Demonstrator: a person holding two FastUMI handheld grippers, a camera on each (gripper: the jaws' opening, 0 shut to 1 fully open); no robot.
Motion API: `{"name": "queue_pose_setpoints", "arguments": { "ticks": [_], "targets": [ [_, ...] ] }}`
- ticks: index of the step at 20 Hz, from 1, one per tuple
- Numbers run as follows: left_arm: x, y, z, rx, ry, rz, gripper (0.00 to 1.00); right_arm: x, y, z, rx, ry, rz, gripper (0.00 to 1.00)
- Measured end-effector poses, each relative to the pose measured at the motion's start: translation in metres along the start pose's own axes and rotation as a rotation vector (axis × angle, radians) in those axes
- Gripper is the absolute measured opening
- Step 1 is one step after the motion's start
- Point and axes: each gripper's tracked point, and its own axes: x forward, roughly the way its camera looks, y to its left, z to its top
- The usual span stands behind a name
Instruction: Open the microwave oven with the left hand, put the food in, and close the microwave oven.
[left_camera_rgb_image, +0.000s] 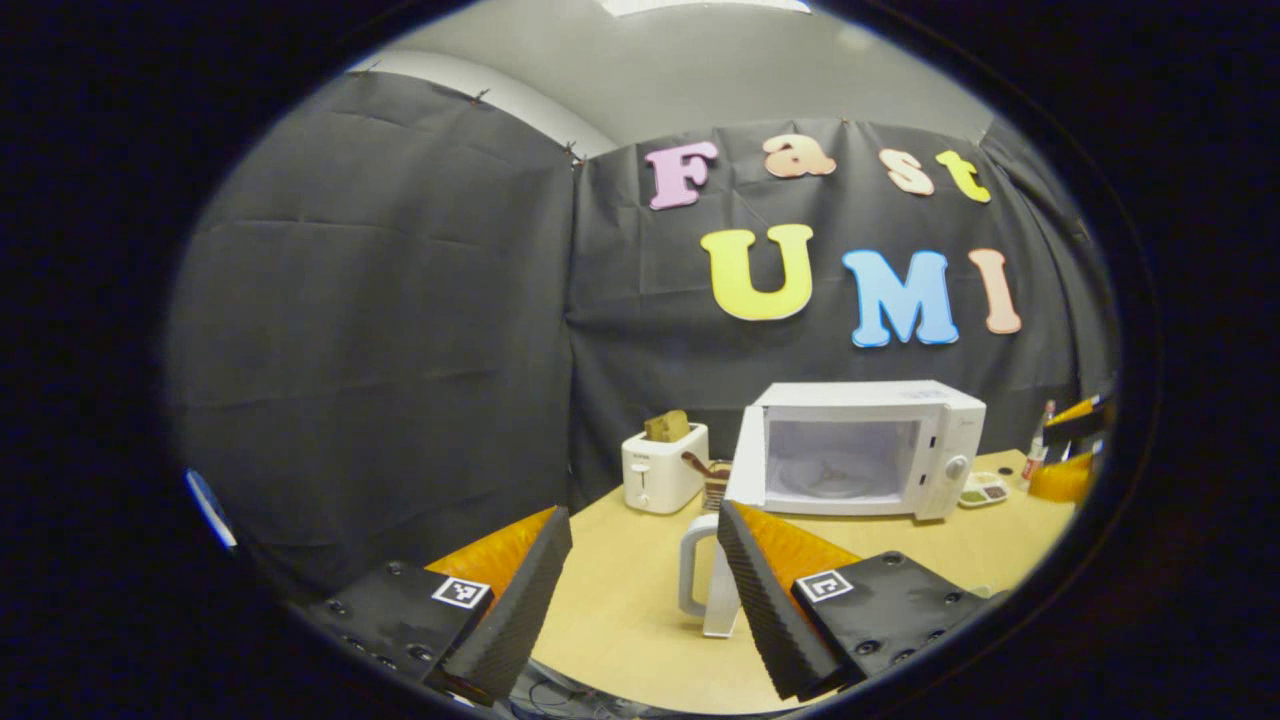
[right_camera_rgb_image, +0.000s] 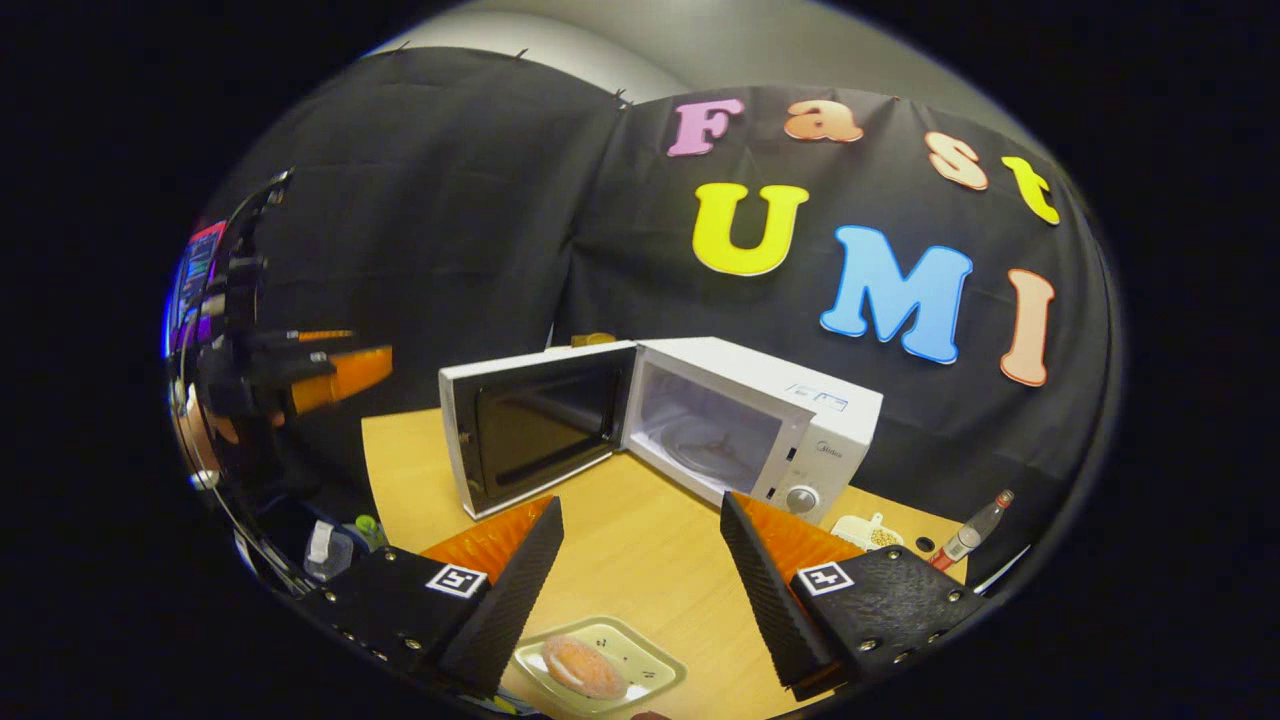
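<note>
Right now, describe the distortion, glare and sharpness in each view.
Left gripper view: fisheye bends the table edge; the microwave is small but sharp, its cavity brightly lit. Right gripper view: the microwave door bows outward; the plate is cut at the bottom edge; the left rim smears.

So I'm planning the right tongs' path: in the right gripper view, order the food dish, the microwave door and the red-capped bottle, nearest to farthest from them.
1. Food dish, low between the right tongs.
2. Microwave door, swung open, ahead to the left.
3. Red-capped bottle, far right, by the booth wall.
</note>
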Motion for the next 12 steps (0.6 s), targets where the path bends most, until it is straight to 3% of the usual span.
{"name": "queue_pose_setpoints", "arguments": {
  "ticks": [1,5,12],
  "targets": [
    [-0.008,-0.002,0.006,0.000,-0.009,0.015,0.97,0.000,0.006,-0.012,-0.026,0.017,0.032,0.97],
    [-0.035,-0.007,0.033,0.014,-0.059,0.055,0.95,0.002,0.030,-0.055,-0.095,0.086,0.152,0.97],
    [-0.077,-0.009,0.064,0.014,-0.126,0.118,0.95,0.003,0.047,-0.134,-0.196,0.233,0.288,0.97]
  ]
}}
